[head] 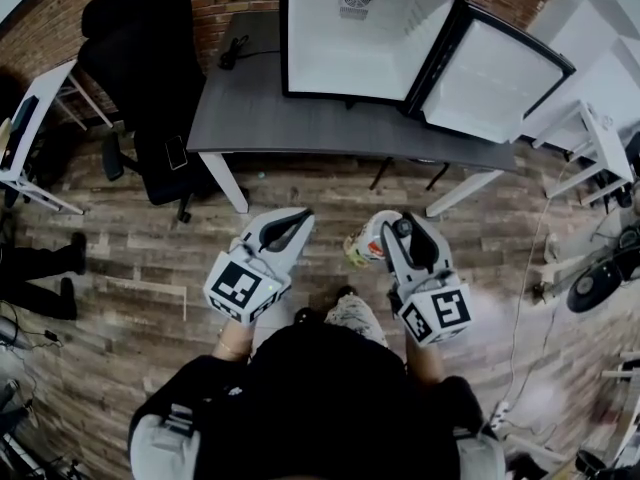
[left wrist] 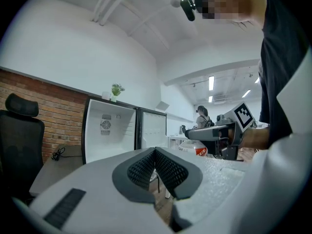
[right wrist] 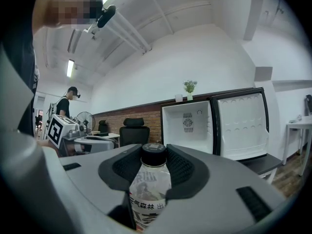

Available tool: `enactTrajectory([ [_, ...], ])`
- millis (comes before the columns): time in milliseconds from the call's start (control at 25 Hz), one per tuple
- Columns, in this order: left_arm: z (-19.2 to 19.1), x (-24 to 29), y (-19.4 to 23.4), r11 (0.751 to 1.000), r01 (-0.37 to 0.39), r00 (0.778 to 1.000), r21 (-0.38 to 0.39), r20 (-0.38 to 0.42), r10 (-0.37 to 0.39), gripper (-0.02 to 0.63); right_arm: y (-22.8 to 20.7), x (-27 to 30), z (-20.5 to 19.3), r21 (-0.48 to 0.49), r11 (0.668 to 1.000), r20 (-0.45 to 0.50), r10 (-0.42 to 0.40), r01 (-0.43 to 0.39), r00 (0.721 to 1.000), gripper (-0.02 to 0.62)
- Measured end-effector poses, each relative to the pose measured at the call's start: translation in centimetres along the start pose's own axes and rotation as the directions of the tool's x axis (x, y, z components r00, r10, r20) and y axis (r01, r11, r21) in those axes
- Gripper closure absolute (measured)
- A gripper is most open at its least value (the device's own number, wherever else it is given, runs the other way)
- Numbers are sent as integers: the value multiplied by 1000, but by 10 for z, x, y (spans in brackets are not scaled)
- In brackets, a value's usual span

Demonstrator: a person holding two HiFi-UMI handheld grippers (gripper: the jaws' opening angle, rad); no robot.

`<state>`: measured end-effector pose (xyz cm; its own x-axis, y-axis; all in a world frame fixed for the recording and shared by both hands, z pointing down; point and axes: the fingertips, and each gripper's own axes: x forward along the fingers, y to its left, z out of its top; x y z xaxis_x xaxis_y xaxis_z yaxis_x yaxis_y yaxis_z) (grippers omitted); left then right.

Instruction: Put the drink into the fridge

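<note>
The right gripper (head: 395, 233) fingers grasp the drink (right wrist: 148, 189); the left gripper (left wrist: 156, 155) fingers are clenched on nothing. The fridge (head: 330, 38) stands open on the worktop (head: 300, 123), well apart; transfer and placement remain.

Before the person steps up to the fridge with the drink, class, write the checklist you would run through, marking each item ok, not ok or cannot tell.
1. The drink is gripped by the right gripper: ok, pads press both sides just below the cap.
2. The cap is on: ok, black and seated.
3. The fridge door is open: ok, swung wide to the right.
4. Room inside the fridge: ok, the white interior looks bare.
5. The left gripper is free: ok, jaws together, nothing between.
6. A shelf inside to stand it on: cannot tell.
</note>
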<state>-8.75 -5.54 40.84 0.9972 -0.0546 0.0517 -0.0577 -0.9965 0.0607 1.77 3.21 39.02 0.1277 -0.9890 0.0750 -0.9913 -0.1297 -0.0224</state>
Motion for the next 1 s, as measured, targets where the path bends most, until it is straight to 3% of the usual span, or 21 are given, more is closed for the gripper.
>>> enactTrajectory([
  [320,-2,18,24,998,-50,999,32,14,50,609,-29,29,-8,6,1000,-2,15,-15,1000,442],
  [1000,18,135,109,990,-136,991,44,5,136,609,-128,150,10,4,992,6,128,-128,992,442],
])
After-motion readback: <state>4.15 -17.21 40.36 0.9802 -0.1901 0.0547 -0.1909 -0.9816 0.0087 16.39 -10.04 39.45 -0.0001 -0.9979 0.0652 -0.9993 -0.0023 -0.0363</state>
